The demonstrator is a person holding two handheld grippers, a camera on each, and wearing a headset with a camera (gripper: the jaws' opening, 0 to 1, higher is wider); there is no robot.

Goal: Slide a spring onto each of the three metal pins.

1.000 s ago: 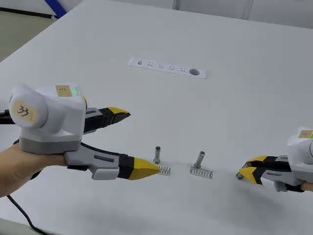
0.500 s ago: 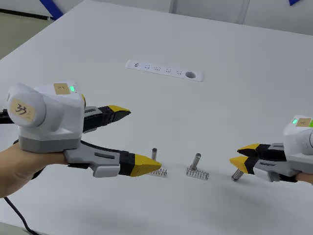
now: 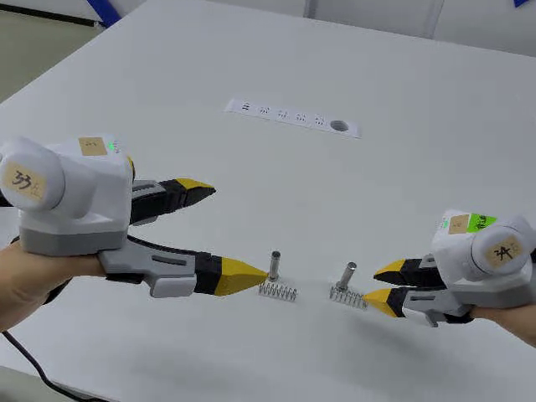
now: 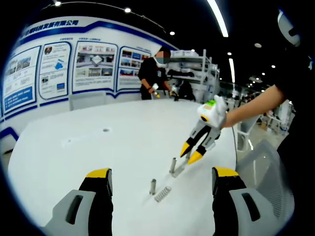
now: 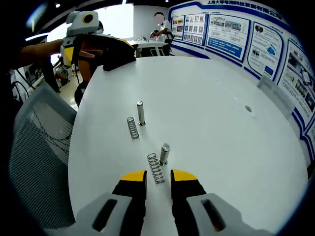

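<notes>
On the white tabletop (image 3: 402, 167) the left pin (image 3: 274, 265) and right pin (image 3: 346, 275) stand upright, with the left spring (image 3: 277, 291) and right spring (image 3: 347, 296) lying flat just beside them; the left claw (image 3: 239, 232) gapes wide, empty, and the right claw (image 3: 372, 284), narrowly parted and empty, sits beside the right spring

We see a plain white table (image 3: 402, 84). The 2 pins (image 3: 274, 265) are shiny silver, and the 2 springs (image 3: 277, 291) beside them are silver-grey. Left of the pins, the left gripper (image 3: 237, 232) is white and grey with black jaws and yellow tips. Right of the pins, the right gripper (image 3: 374, 283) has the same colours.
</notes>
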